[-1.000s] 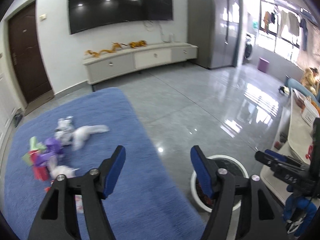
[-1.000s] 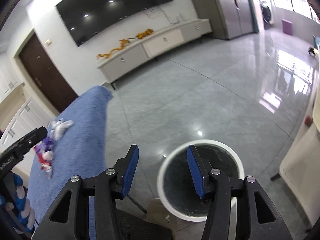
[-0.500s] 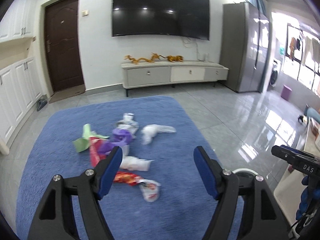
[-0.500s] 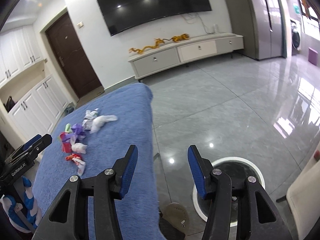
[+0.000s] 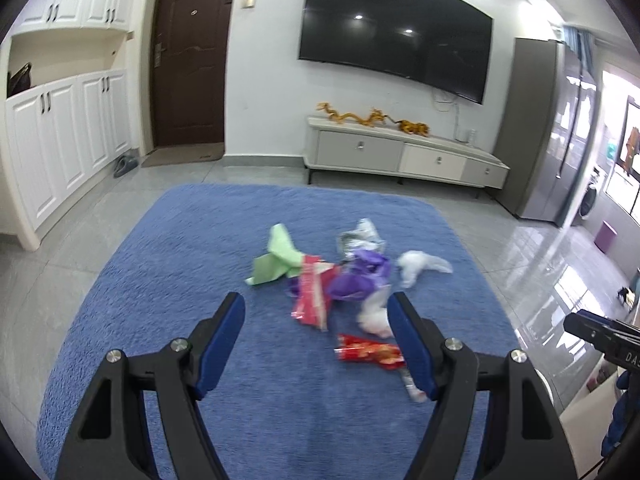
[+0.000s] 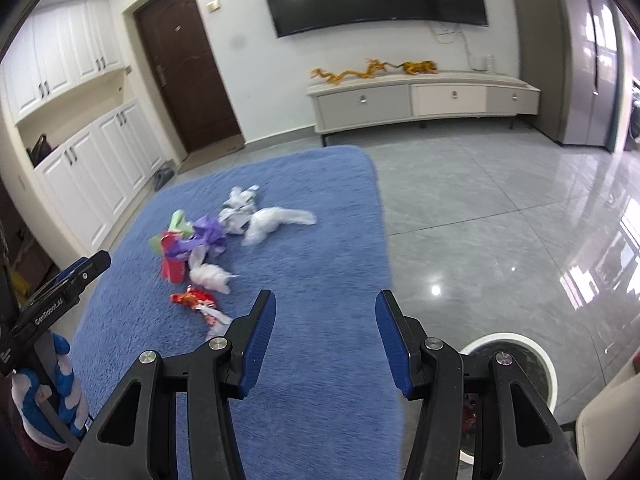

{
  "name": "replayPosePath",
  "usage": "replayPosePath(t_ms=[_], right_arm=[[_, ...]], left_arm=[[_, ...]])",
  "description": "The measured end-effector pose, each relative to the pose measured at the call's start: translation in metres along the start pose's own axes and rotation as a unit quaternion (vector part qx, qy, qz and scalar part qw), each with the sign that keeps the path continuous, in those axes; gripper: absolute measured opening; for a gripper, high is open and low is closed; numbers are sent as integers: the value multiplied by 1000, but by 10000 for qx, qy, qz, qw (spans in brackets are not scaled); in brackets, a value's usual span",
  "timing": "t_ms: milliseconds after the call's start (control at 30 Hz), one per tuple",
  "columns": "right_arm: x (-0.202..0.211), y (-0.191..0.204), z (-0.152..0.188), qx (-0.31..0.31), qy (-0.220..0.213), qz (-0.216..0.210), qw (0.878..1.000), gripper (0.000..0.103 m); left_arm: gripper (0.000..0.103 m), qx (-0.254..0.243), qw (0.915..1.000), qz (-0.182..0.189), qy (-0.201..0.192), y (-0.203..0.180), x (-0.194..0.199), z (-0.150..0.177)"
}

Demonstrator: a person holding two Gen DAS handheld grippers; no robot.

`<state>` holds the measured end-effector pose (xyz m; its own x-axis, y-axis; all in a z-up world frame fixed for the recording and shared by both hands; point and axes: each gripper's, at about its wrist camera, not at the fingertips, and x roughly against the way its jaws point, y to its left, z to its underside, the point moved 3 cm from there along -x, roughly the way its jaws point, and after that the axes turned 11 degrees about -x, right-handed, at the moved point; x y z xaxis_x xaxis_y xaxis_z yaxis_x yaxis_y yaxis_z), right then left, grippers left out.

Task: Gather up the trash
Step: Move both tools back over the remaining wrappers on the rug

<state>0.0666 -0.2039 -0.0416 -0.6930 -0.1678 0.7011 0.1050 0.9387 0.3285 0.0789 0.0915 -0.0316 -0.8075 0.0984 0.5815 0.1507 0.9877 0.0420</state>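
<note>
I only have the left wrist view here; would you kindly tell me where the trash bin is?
Observer: The white-rimmed round bin stands on the grey tiles, just off the blue rug, right of the right claw.
Operator: Thank you. Is that claw holding anything?
Observer: No, the right claw is open and empty, above the rug's right edge.
Operator: Is anything in the bin?
Observer: A red scrap seems to lie inside, mostly hidden behind the claw's finger.

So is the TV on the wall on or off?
Off: the TV screen is dark, showing only reflected ceiling lights.
</note>
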Motion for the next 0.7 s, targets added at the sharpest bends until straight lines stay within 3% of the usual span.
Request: replayPosePath(t_ms=[500,700], right_arm=[[-55,58,4,437,504,-186,9976,51],[-73,73,14,610,755,-284,9949,51]], left_arm=[[73,393,9982,-170,422,48,-38,24],[73,625,9927,-961,375,105,-44,16]])
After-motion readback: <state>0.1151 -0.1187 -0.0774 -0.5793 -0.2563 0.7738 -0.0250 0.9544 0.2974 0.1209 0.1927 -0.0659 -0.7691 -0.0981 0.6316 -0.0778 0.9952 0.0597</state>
